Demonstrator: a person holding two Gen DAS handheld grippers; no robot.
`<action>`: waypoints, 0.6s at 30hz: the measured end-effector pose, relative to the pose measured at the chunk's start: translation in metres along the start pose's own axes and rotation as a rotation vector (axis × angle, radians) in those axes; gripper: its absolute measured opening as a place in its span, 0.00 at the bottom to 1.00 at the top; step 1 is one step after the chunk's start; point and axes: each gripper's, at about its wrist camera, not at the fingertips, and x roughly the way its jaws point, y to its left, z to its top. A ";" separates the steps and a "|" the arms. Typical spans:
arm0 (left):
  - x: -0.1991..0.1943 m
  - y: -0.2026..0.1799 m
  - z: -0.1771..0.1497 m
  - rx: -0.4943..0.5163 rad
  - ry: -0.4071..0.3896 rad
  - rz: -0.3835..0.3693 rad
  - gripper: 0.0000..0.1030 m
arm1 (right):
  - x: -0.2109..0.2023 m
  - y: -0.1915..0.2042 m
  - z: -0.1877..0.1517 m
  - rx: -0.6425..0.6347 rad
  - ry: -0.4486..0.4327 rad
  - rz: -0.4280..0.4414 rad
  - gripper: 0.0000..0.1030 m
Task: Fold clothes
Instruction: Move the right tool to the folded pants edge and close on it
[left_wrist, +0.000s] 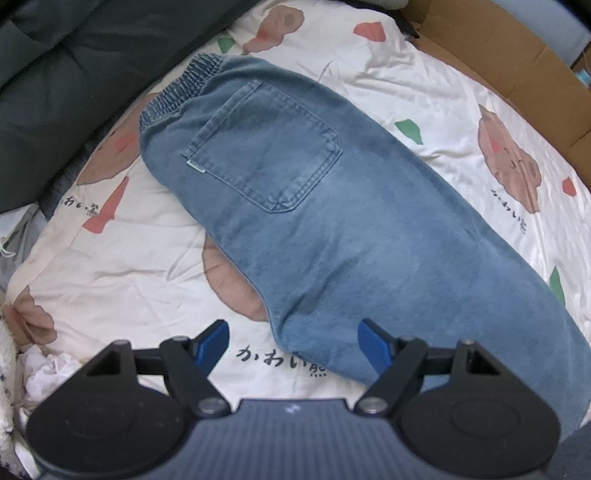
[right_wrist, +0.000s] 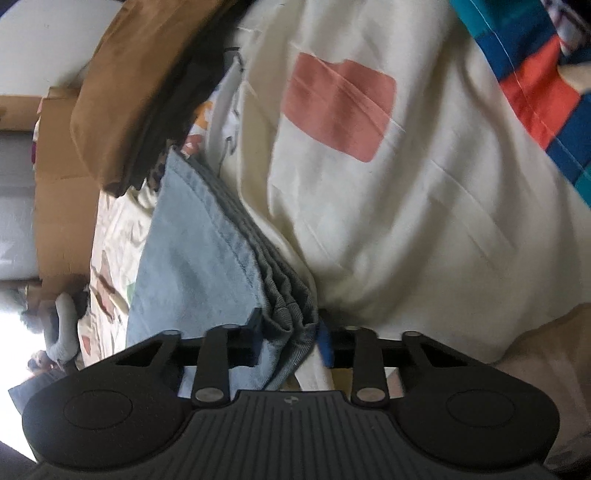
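Right wrist: jaws pinch the jeans (right_wrist: 207, 258) hem.

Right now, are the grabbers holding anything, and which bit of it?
The right gripper pinches the jeans at their bunched hem edge. The left gripper is open above the jeans, holding nothing.

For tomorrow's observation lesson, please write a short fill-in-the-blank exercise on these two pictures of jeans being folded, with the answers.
1. The jeans lie on a printed ____.
2. The stitched back pocket faces ____.
3. The right gripper is shut on the jeans' ____ edge.
4. The left gripper is ____, holding nothing.

Answers: sheet; up; folded; open
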 end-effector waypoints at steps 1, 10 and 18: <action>0.002 0.000 0.000 -0.001 0.003 0.000 0.77 | -0.002 0.002 0.000 -0.010 0.000 -0.002 0.20; 0.004 -0.001 -0.009 0.032 0.014 0.000 0.77 | -0.027 0.022 -0.002 -0.089 -0.005 -0.028 0.17; 0.006 0.007 -0.014 0.018 0.023 0.021 0.77 | -0.041 0.052 -0.009 -0.176 -0.018 -0.103 0.17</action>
